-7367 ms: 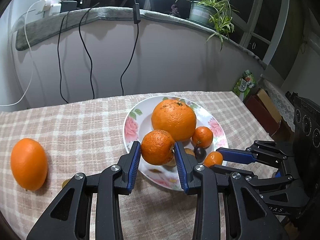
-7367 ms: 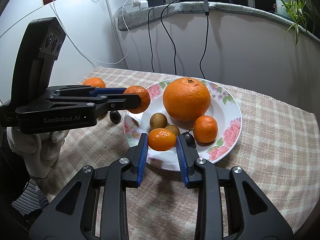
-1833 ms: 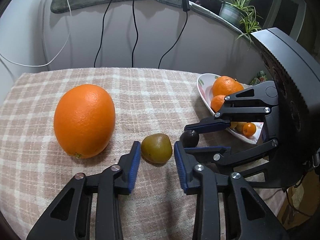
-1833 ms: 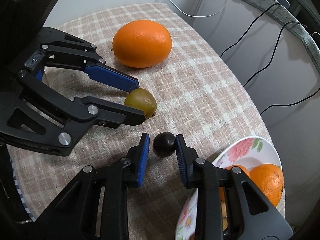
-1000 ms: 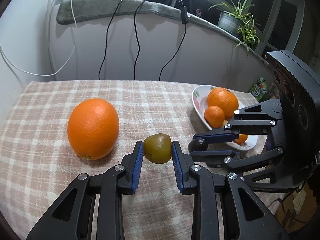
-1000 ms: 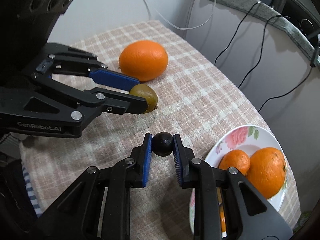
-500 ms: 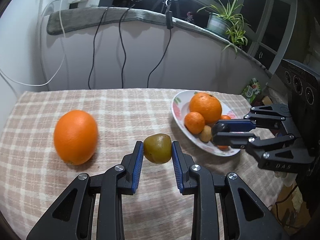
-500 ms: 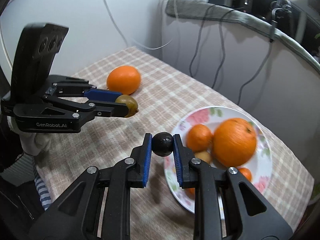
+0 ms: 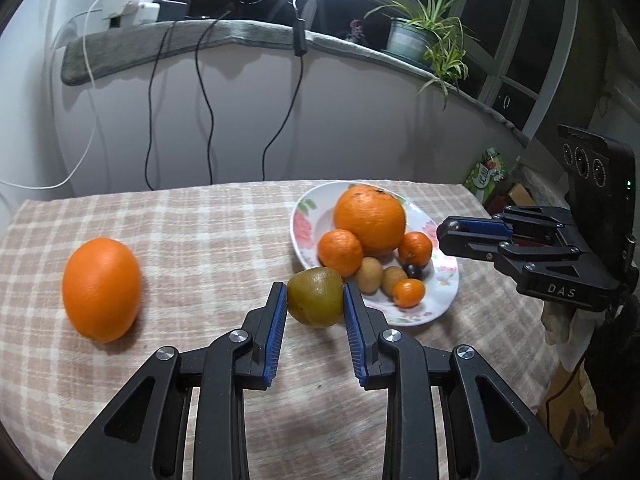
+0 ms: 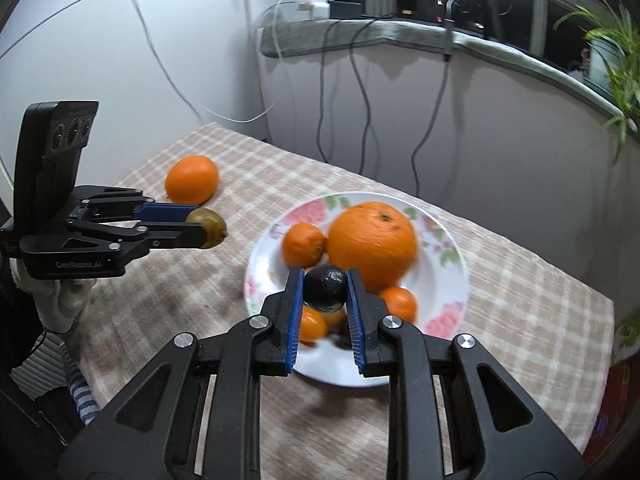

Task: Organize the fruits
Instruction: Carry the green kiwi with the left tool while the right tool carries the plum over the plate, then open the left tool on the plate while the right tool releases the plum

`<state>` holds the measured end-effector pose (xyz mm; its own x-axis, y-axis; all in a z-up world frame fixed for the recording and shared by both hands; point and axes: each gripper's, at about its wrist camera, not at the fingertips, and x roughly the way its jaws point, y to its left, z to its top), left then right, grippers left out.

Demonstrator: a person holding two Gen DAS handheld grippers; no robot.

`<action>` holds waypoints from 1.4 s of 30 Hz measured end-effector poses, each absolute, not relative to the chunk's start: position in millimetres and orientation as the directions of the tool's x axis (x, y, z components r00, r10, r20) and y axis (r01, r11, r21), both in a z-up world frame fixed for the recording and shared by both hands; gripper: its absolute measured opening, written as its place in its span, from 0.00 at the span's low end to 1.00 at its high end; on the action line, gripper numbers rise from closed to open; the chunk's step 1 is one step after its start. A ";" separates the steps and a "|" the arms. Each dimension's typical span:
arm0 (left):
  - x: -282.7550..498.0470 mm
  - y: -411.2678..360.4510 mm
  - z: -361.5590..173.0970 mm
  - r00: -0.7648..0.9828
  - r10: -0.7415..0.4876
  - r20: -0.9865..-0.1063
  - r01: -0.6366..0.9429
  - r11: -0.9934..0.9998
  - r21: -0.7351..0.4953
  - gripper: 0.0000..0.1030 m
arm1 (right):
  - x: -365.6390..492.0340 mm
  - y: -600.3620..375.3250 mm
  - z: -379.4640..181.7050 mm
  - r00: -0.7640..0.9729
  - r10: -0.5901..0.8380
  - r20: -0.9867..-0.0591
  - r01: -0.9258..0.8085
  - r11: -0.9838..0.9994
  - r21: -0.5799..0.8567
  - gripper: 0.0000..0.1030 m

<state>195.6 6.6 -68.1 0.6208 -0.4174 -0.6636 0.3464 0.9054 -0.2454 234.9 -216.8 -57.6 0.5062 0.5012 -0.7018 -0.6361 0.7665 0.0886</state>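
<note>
Fruits (image 9: 370,218) on floral plate (image 9: 304,226) — gripper bodies lettered "DAS", "GenRobot.AI"

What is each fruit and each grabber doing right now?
left gripper: shut on the kiwi
kiwi: held off the table
right gripper: shut on the dark plum
dark plum: held above the plate
plate: on the tablecloth, holding fruit
big orange: lying alone on the tablecloth
</note>
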 end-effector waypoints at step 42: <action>208.4 -50.7 -72.7 0.577 -0.419 -0.702 0.414 0.890 -0.191 0.26 | 282.9 -270.6 -90.4 0.523 0.442 -0.729 -0.545 0.831 0.113 0.21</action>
